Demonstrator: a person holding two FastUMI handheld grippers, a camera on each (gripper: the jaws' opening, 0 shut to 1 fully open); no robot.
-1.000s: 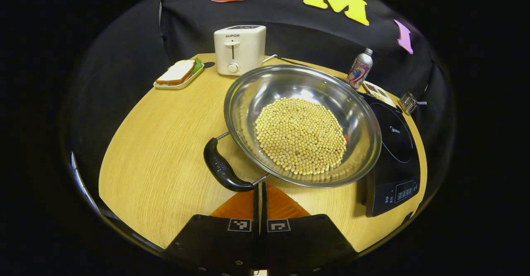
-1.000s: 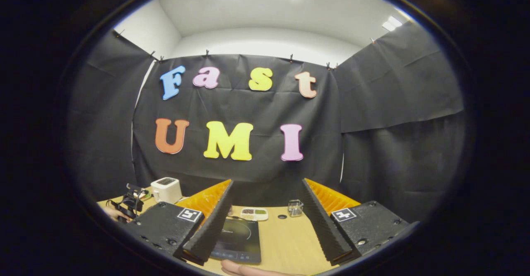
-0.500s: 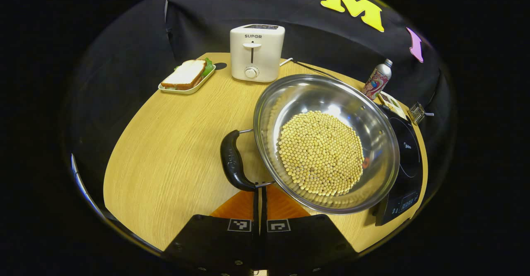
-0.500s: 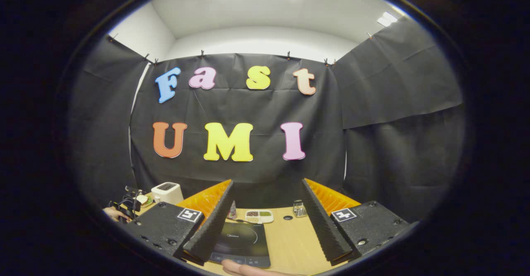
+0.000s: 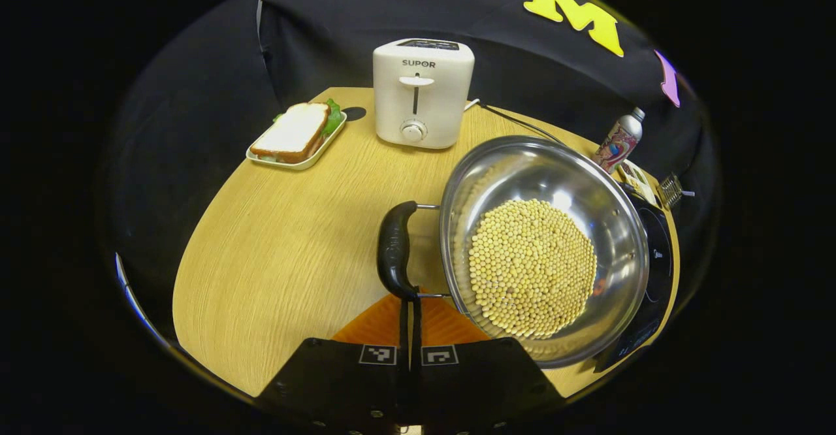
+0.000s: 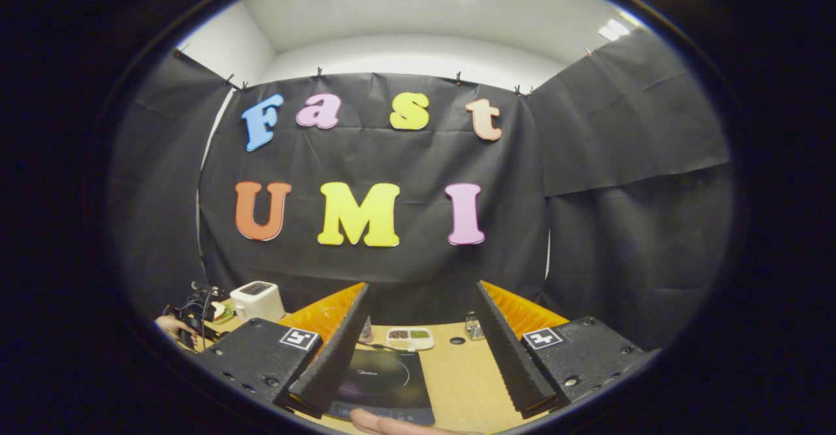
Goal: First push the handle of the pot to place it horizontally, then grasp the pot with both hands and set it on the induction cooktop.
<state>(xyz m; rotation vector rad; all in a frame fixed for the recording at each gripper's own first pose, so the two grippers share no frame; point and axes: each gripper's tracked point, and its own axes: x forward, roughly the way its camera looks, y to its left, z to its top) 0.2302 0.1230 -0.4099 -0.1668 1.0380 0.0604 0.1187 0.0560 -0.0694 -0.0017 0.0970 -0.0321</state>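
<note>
Left gripper (image 5: 410, 304) nudging the pot's black handle (image 5: 393, 249)

Its fingers are pressing together, tips touching the handle's near end. The pot (image 5: 545, 245), holding beans, is sitting on the table (image 5: 281, 239), its far edge overlapping the induction cooktop (image 5: 655, 272). The right gripper (image 6: 418, 340) is hanging wide apart, empty, above the cooktop.

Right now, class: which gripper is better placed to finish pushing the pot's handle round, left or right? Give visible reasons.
Left. The left gripper, fingers together, sits right at the black handle of the pot. The right gripper is open above the induction cooktop, holding nothing.
</note>
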